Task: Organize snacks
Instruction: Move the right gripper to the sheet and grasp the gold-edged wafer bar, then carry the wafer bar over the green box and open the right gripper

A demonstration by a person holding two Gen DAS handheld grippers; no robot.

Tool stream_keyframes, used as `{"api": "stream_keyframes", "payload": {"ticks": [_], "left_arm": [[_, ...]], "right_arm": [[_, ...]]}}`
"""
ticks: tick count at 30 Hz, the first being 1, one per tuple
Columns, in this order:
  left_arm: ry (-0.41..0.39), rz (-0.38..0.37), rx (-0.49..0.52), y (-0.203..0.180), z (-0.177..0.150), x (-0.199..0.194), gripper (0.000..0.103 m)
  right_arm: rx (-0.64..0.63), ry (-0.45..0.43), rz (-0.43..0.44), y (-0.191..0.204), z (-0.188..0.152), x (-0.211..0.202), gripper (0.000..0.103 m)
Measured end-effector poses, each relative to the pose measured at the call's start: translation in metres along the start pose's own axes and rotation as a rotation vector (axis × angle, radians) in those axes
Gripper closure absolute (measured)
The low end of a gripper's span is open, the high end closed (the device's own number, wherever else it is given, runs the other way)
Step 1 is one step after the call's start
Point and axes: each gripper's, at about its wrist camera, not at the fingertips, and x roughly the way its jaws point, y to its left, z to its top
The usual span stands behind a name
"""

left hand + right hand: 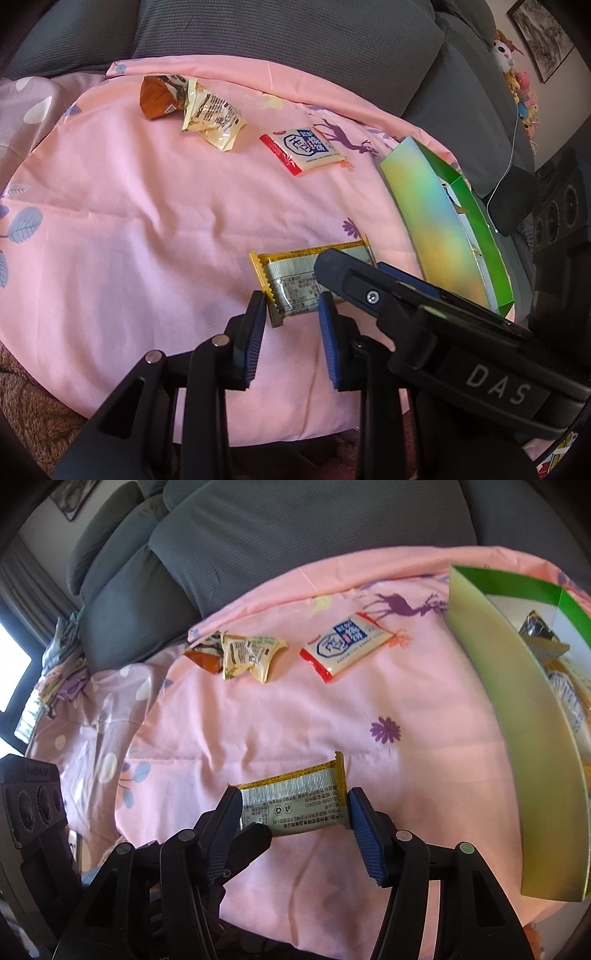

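Observation:
A yellow and silver snack bar lies on the pink sheet. My right gripper has its fingers at the two ends of the bar, touching it. My left gripper is open, its tips at the bar's near corner; the right gripper's body crosses over the bar. A white and red packet and a crumpled cream and brown wrapper lie farther back. A green box stands at the right with snacks inside.
The pink sheet covers a grey sofa whose cushions rise behind. A black speaker stands beside the sofa. Plush toys sit at the far right.

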Motion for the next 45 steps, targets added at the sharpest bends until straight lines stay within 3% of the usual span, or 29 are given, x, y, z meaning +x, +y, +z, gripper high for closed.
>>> {"api": "stream_keyframes", "payload": {"ticks": [12, 28, 37, 45], "left_arm": [[-0.106, -0.021, 0.069, -0.025, 0.027, -0.033, 0.076], [-0.289, -0.066, 0.167, -0.083, 0.09, -0.073, 0.076], [-0.269, -0.066, 0.281, -0.124, 0.094, -0.045, 0.076], [-0.203, -0.117, 0.343, -0.165, 0.095, -0.006, 0.076]], "right_arm": [[-0.033, -0.165, -0.043, 0.019, 0.019, -0.045, 0.041], [-0.072, -0.389, -0.053, 0.027, 0.079, -0.116, 0.041], [0.009, -0.436, -0.057, -0.024, 0.077, -0.128, 0.041], [0.118, -0.456, -0.105, -0.077, 0.074, -0.138, 0.041]]}}
